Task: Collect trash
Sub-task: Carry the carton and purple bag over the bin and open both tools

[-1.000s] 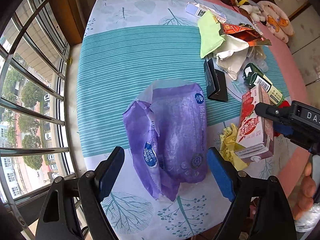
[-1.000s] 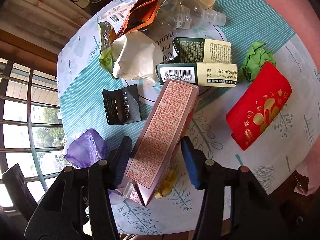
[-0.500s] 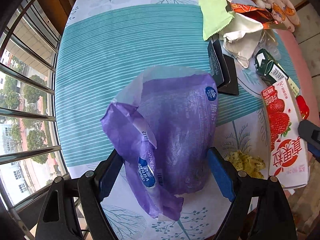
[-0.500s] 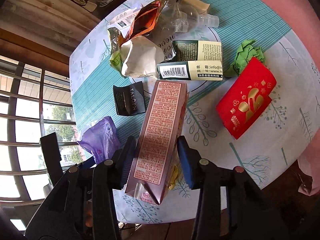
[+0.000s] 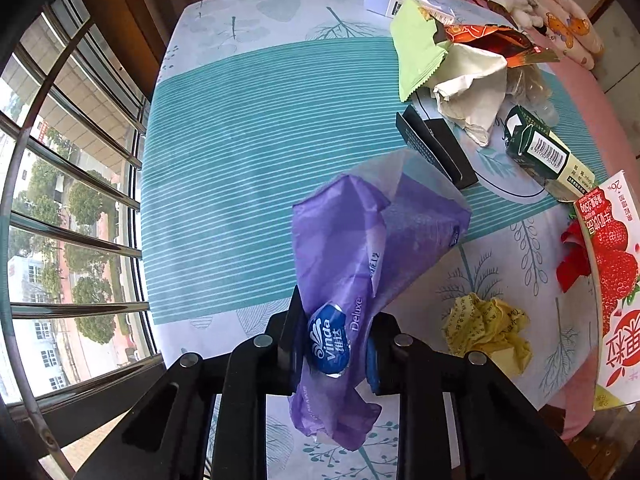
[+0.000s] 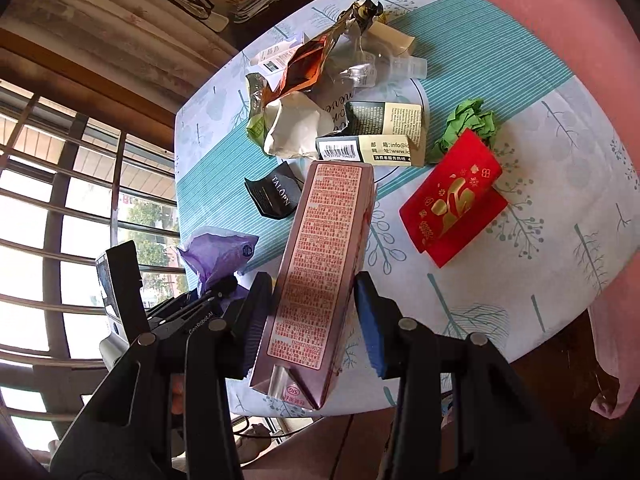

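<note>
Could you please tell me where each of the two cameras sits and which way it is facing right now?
Left wrist: on the left gripper, looking along its fingers over the table toward the window; its black fingers pinch the purple wrapper.
Right wrist: on the right gripper, looking down across the table; its jaws hold the pink carton, and the left gripper shows at lower left.
Shared: purple wrapper, carton, black sachet, table.

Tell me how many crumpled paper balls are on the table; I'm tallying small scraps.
2: a yellow paper ball near the table's front edge, and a green paper ball behind the red envelope. Others may hide under the pile.
</note>
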{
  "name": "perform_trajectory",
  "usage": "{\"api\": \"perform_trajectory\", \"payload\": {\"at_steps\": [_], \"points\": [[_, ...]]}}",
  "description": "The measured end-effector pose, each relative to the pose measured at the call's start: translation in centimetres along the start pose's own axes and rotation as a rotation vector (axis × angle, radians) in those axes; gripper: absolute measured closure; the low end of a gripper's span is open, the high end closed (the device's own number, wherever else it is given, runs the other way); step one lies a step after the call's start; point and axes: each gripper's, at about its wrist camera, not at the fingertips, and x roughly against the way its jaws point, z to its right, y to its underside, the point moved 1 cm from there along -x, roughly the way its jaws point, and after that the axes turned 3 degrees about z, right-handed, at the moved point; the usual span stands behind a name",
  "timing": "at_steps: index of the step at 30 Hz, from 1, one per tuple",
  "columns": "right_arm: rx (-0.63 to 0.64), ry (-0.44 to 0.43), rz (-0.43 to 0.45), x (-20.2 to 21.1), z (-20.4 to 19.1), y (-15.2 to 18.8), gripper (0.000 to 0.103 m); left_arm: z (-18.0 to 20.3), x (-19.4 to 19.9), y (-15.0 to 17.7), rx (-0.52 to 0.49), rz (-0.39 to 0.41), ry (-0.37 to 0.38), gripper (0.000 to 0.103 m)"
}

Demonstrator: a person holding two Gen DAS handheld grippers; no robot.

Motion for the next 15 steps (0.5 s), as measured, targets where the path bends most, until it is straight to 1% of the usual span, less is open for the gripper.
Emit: {"api": "perform_trajectory", "payload": {"at_steps": [4, 5, 7, 11, 13, 15], "points": [[0.059, -0.039, 0.010, 1.8, 0.8, 0.9, 0.064, -0.4, 3.3, 1.4, 0.038, 0.073, -0.039, 0.082], [0.073, -0.047, 0.012, 2.3, 1.1, 1.2, 0.064, -1.1, 4.4, 1.9, 0.047, 0.088, -0.044, 0.082], [0.104, -0.065, 0.014, 3.3, 1.9, 1.6, 0.064, -1.1, 6.2, 2.6, 0.064, 0.119, -0.047, 0.082], [0.179, -0.110, -0.001, 5.3, 4.1, 3.2, 0.064, 1.3, 10.6, 5.1, 0.101, 0.182, -0.048, 0.082], [0.214, -0.131, -0.016, 6.1, 5.5, 4.3, 0.064, 2.4, 12.7, 7.5, 0.137, 0.204, -0.038, 0.082], [0.242, -0.155, -0.039, 6.9, 7.2, 5.6, 0.064, 4.3, 13.7, 9.8, 0.171, 0.213, -0.031, 0.082]]}}
